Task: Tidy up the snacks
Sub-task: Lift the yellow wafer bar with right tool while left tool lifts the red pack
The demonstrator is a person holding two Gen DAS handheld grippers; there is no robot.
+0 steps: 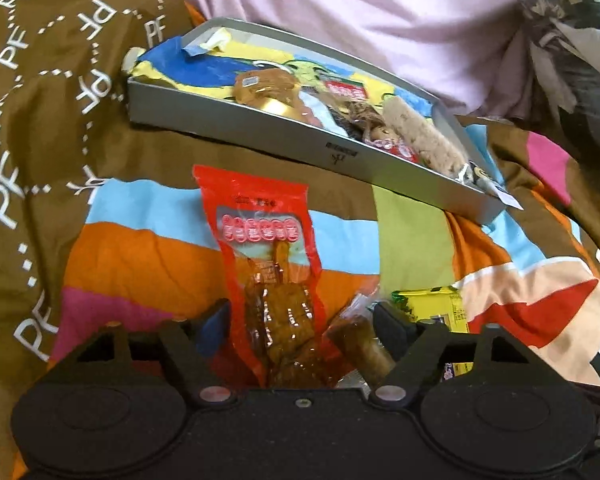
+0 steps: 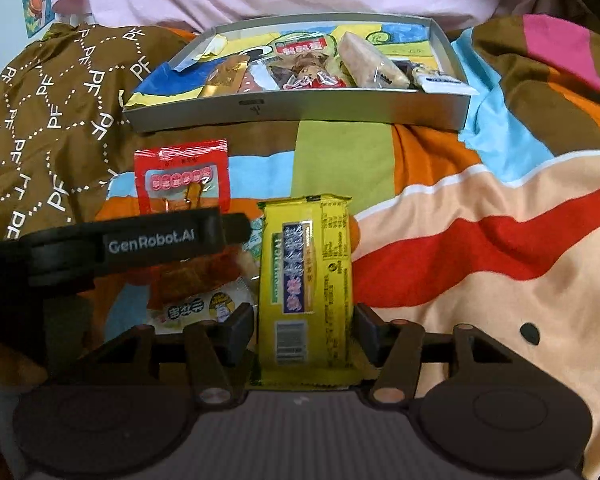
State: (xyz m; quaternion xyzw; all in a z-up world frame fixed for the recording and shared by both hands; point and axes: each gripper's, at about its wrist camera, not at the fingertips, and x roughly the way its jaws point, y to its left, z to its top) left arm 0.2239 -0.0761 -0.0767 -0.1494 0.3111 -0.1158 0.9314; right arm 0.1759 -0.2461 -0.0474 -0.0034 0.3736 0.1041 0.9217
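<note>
Honestly, left fingers (image 1: 300, 320) are spread around the red pouch (image 1: 266, 264) (not clamped), so they might snag the neighbouring wrapper (image 1: 360, 336) too.

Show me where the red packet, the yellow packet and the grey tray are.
red packet (image 1: 260, 216): left wrist view, printed upper half.
yellow packet (image 2: 306, 264): right wrist view, middle of wrapper.
grey tray (image 2: 300, 110): right wrist view, front wall.

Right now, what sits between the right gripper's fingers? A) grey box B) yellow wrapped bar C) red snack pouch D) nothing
B: in the right wrist view the yellow wrapped bar lies lengthwise between the right gripper fingers, while the red snack pouch lies further left under the left gripper.
</note>
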